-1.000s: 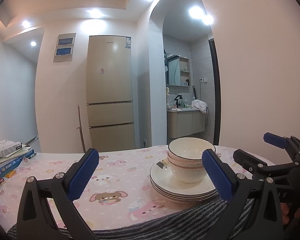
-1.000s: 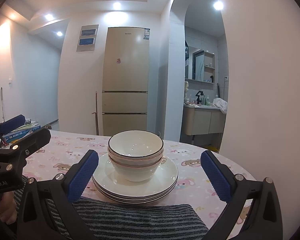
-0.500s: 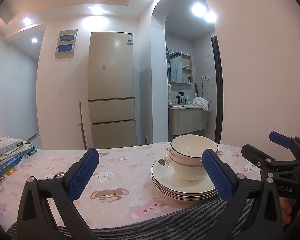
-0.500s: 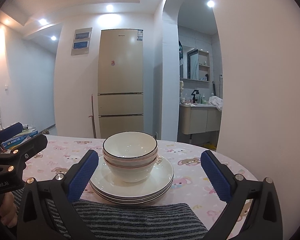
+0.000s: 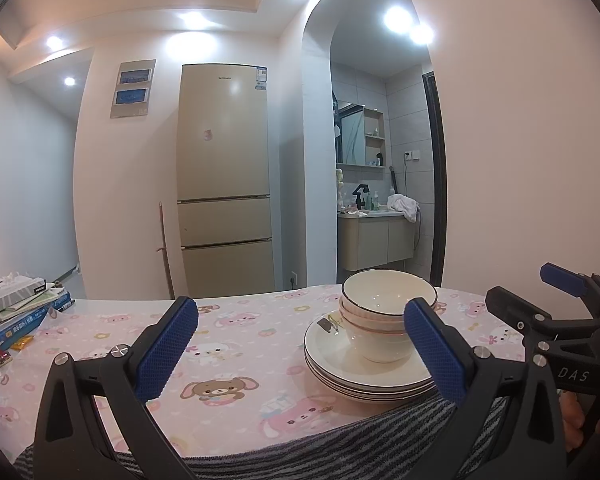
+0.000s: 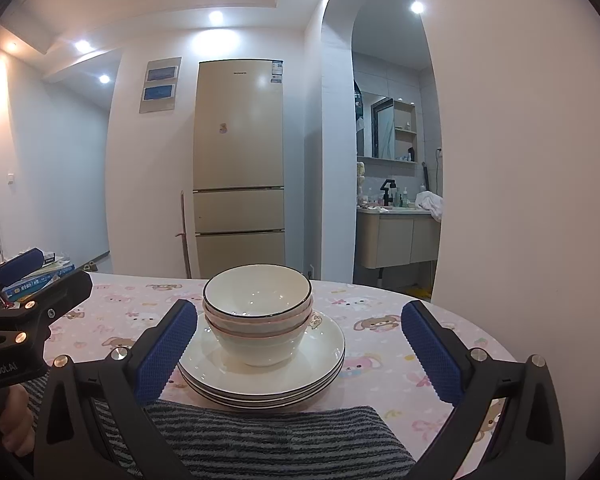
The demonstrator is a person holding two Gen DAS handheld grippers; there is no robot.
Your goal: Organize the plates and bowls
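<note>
Cream bowls point(image 6: 258, 316) stacked on plates point(image 6: 262, 376) look nearer than before; we hold left gripper point(image 5: 300, 354) and right gripper point(image 6: 296, 354) wide, empty.

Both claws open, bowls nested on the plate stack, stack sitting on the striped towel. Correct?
Not quite. The plate stack sits on the pink cartoon tablecloth, just beyond the striped towel, as the right wrist view shows. The rest holds: bowls nested on the plates, left claw and right claw open.
</note>
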